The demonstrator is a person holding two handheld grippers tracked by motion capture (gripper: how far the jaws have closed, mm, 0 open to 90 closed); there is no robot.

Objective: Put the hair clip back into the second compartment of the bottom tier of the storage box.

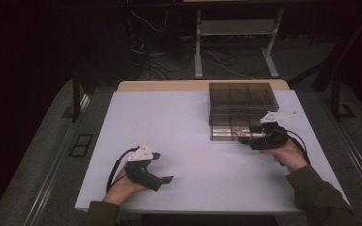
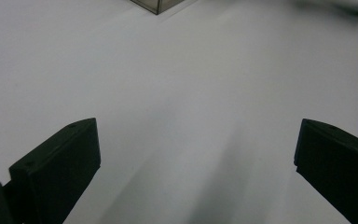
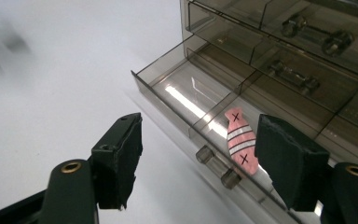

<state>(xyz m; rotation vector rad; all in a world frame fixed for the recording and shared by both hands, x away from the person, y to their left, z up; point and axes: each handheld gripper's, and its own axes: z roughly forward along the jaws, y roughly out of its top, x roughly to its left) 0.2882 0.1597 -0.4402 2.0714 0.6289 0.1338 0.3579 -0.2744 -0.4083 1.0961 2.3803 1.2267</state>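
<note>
Fish (image 3: 240, 138), pink and striped, lies in the pulled-out drawer (image 3: 182, 93), beside its divider. Right tongs (image 3: 200, 154) stand released, astride the drawer handle (image 3: 216, 164), apparently to push it shut. Left tongs (image 2: 193, 154) rest released on the tabletop (image 1: 193, 155), idle.

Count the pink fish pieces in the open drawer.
1: a pink fish piece lies in the pulled-out bottom drawer, in the compartment behind the handle. The right gripper's finger may hide others.
</note>
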